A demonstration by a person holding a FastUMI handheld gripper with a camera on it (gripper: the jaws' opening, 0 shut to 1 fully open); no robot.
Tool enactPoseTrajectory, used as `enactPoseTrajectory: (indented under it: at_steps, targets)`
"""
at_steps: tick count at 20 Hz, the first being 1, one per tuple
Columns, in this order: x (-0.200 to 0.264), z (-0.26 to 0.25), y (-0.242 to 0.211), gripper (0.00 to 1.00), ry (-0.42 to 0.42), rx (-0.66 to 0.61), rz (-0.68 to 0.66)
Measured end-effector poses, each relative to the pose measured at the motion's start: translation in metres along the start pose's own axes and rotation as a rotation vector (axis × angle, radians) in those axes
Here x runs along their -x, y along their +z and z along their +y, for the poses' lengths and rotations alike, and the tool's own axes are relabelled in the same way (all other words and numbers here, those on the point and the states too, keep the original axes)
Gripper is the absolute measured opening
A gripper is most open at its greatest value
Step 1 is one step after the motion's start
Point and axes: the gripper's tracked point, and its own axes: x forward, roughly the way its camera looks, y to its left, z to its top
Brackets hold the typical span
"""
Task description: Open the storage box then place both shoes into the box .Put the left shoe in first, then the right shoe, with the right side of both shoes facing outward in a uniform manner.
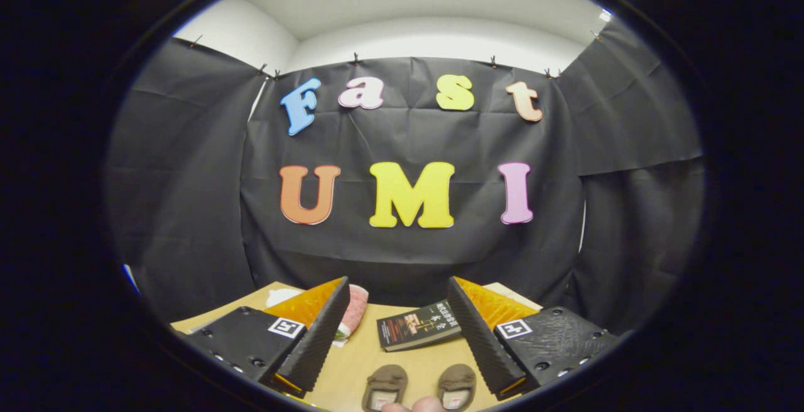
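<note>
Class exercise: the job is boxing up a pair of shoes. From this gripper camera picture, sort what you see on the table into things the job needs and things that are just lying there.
Needed for the job:
- two brown shoes, side by side between the fingers
- gripper, fingers apart, holding nothing

Just lying about:
- dark booklet, flat on the table beyond the shoes
- pinkish cloth-like item, partly hidden behind one finger

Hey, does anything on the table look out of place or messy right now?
Nothing looks spilled or damaged. The two shoes sit side by side between the open fingers. A dark book lies slightly askew beyond them, beside a pink object I can't identify.
</note>
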Motion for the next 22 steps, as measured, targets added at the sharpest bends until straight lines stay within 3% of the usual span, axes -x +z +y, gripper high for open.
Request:
enactPoseTrajectory:
  at_steps: [15, 22]
  targets:
    - [0.004, 0.015, -0.017, 0.95, 0.098, -0.024, 0.047]
    - [0.007, 0.047, -0.035, 0.95, 0.212, -0.048, 0.100]
